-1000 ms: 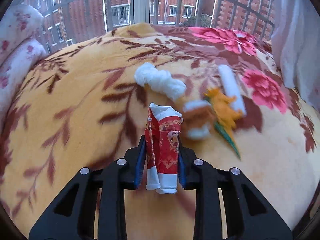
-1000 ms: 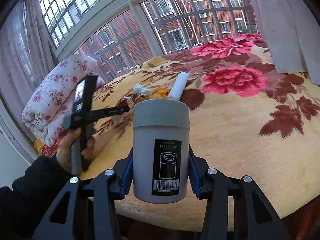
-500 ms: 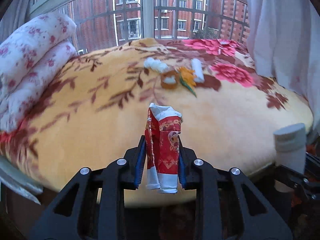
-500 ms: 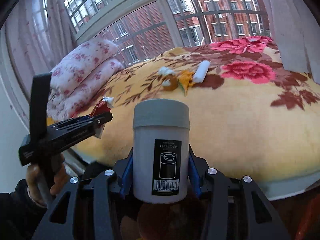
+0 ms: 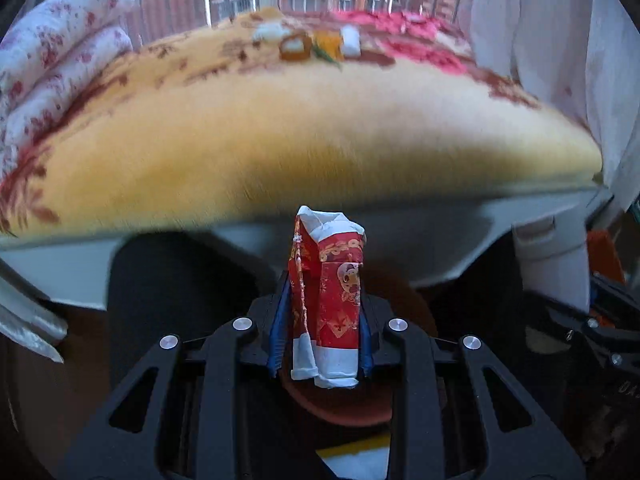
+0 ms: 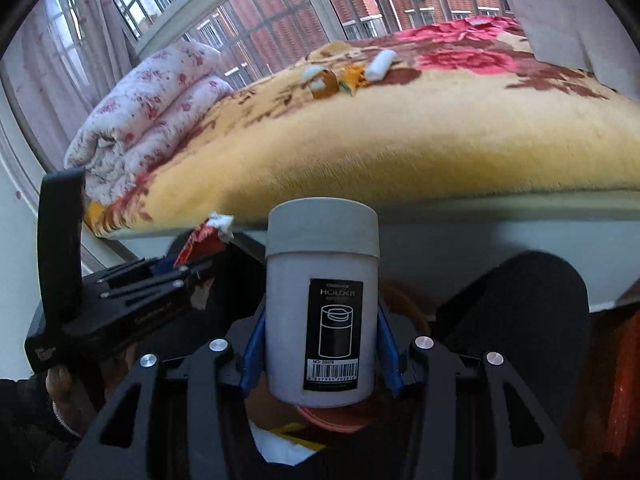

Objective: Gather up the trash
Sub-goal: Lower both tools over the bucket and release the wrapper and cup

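Two hand-held grippers are in play. Left hand-held gripper (image 5: pixel 322 332) is pressed onto one crumpled red-and-white wrapper (image 5: pixel 328 300), which stands upright between its pads, off the near edge of the bed (image 5: pixel 280 152). Right hand-held gripper (image 6: pixel 320 344) clamps one grey lidded canister (image 6: pixel 322 312), upright, its black label facing the camera, likewise off the bed's near edge.

At the bed's left edge lies one folded white quilt with red flowers (image 6: pixel 152 108). Toward the far edge, four small items sit close together on the yellow floral blanket: one white tissue wad (image 6: pixel 311 72), one brown-and-white piece (image 6: pixel 325 82) just beside it, one orange-and-green scrap (image 6: pixel 352 76), then one white roll (image 6: pixel 382 64). At the right edge hangs one pale curtain (image 5: pixel 560 40). In the right wrist view a hand (image 6: pixel 60 384) holds the left tool's handle.
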Demonstrator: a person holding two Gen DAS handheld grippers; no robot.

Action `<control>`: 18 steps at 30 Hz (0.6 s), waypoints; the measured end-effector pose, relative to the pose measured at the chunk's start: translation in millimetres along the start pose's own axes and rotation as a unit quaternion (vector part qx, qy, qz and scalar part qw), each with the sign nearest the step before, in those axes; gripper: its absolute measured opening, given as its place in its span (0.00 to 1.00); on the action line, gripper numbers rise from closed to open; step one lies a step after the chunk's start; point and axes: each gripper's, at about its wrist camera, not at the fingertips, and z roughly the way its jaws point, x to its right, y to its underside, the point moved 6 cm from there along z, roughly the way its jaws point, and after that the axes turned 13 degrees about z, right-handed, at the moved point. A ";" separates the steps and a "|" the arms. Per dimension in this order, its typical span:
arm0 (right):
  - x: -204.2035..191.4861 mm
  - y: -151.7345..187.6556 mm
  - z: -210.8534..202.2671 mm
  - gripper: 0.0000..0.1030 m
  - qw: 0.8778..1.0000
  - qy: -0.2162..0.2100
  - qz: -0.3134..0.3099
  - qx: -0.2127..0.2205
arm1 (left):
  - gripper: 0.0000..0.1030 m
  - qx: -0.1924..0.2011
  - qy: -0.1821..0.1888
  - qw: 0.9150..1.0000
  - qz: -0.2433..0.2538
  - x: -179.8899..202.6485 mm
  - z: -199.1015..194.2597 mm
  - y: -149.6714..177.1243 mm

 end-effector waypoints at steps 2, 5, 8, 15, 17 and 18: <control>2.8 5.0 5.8 0.45 1.000 0.007 0.000 -0.006 | 0.26 -0.018 0.006 1.000 0.003 4.5 10.9 8.2; 6.4 11.9 17.6 0.45 1.000 0.024 -0.001 -0.018 | 0.26 -0.033 0.015 0.999 0.002 6.4 21.2 14.5; 7.6 14.7 23.3 0.45 0.999 0.024 0.001 -0.027 | 0.26 -0.037 0.018 0.999 -0.002 5.1 24.6 15.8; 6.9 16.7 30.1 0.45 0.999 0.028 0.000 -0.039 | 0.26 -0.046 0.025 0.999 -0.005 4.3 30.6 20.6; 7.5 17.6 30.9 0.45 0.999 0.030 0.001 -0.041 | 0.27 -0.047 0.025 0.999 -0.006 5.1 31.1 21.1; 7.7 17.4 31.5 0.46 0.999 0.031 0.000 -0.042 | 0.28 -0.048 0.026 0.998 -0.006 4.6 31.5 21.1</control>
